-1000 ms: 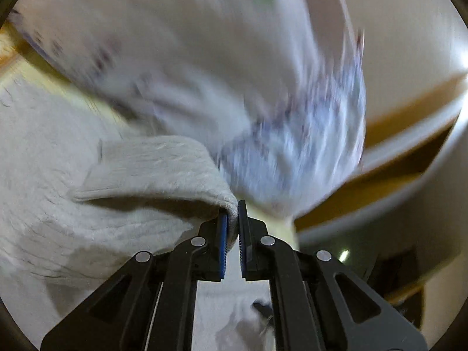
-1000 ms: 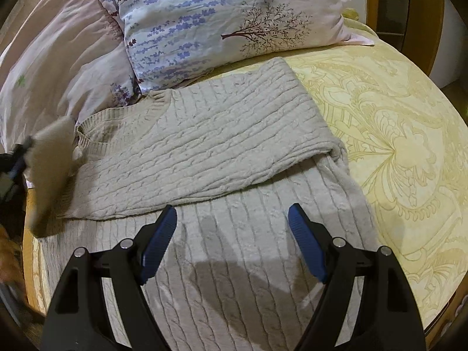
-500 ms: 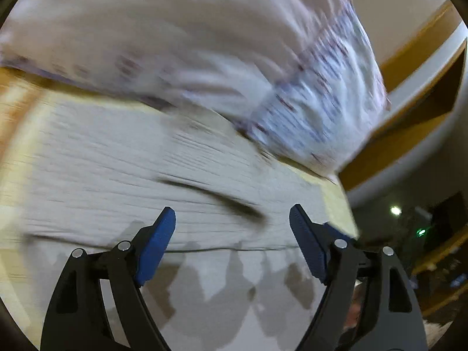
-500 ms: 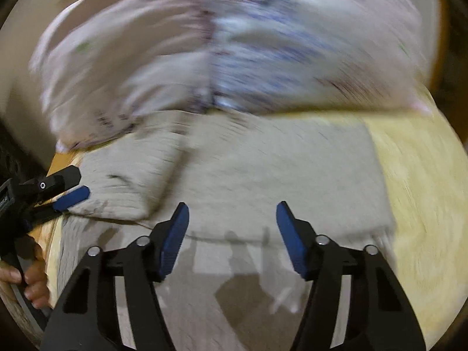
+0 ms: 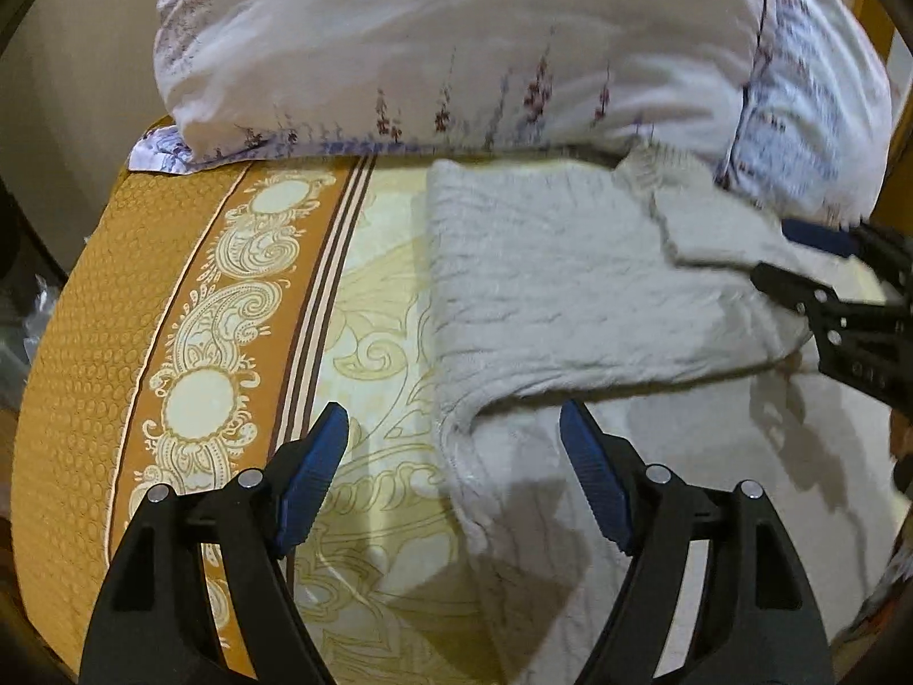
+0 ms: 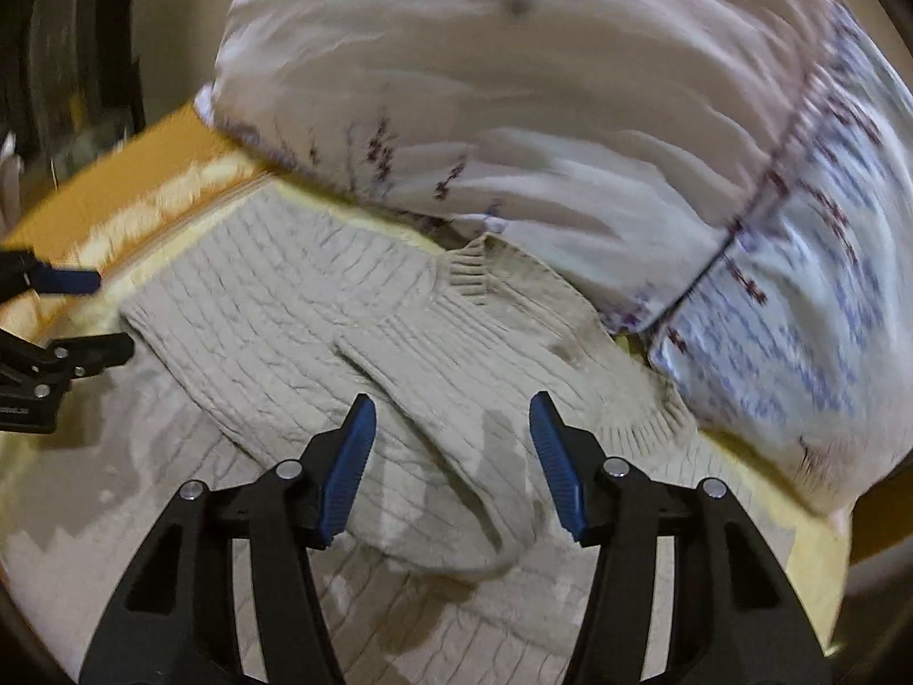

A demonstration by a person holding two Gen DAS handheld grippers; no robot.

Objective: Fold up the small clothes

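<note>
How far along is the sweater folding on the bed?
Partly done. Both sleeves of the beige sweater already lie folded across its chest, below the pillow. Nothing is gripped: the left tool is open over the sweater's edge, and the right tool is closing above the folded sleeve without pinching it. The body fold remains.

You find no legible text, label, brand, number or sign in either view. A strip of pale marks stands on the black body of the left gripper (image 6: pixel 54 319) at the left edge of the right wrist view, but it is too small and blurred for you to read. The pillow (image 5: pixel 456 40) and the bedspread (image 5: pixel 188 314) carry only floral and paisley ornament, no lettering.
</note>
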